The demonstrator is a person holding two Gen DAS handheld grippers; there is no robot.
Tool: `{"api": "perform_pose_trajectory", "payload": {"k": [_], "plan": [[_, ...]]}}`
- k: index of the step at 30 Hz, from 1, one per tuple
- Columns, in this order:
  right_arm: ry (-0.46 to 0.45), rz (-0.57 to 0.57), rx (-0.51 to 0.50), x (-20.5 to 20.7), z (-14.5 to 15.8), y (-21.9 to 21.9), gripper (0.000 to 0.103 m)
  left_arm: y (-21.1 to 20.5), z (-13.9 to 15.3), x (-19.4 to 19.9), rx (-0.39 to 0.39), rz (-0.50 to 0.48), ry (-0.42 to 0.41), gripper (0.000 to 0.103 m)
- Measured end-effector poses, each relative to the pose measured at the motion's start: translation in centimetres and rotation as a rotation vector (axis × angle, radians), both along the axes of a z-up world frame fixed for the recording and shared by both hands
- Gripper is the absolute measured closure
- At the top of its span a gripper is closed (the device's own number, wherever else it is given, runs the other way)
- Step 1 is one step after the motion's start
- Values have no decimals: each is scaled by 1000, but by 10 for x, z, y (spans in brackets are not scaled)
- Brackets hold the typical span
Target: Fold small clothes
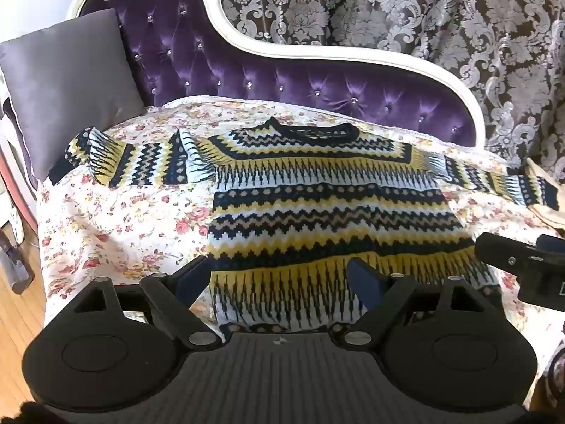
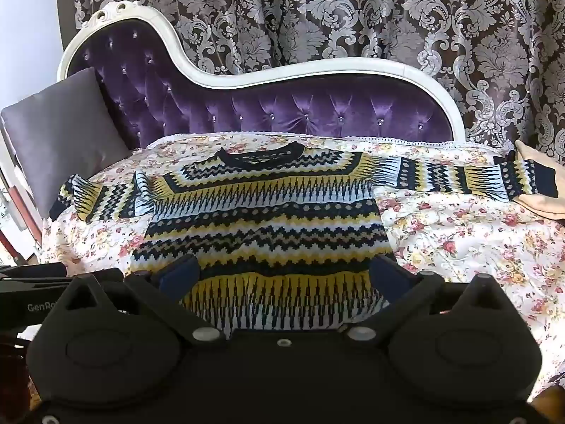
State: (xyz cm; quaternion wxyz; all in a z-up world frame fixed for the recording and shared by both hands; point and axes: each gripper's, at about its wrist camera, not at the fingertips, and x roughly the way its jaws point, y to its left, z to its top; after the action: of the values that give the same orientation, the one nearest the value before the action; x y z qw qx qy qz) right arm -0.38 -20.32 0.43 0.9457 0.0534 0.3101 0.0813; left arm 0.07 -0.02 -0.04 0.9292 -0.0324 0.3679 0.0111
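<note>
sweater (image 1: pixel 328 208): navy/yellow/white zigzag knit, flat, unfolded, sleeves spread, collar twd sofa back (image 1: pixel 282 81) | L gripper (image 1: pixel 279 279) fingers apart, over hem | R gripper (image 2: pixel 286 275) same, nothing held

Patterned knit sweater (image 1: pixel 332 205), banded navy, yellow and white in zigzags. Lay flat and unfolded, front up, collar farthest away, both sleeves stretched sideways, left sleeve rumpled.
</note>
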Motion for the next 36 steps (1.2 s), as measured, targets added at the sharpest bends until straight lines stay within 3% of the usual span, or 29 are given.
{"api": "perform_pose_trajectory", "payload": {"k": [36], "plan": [[49,33,-13,5,-8,10,1,-2,-6,-1,18,-8,13,19]]}}
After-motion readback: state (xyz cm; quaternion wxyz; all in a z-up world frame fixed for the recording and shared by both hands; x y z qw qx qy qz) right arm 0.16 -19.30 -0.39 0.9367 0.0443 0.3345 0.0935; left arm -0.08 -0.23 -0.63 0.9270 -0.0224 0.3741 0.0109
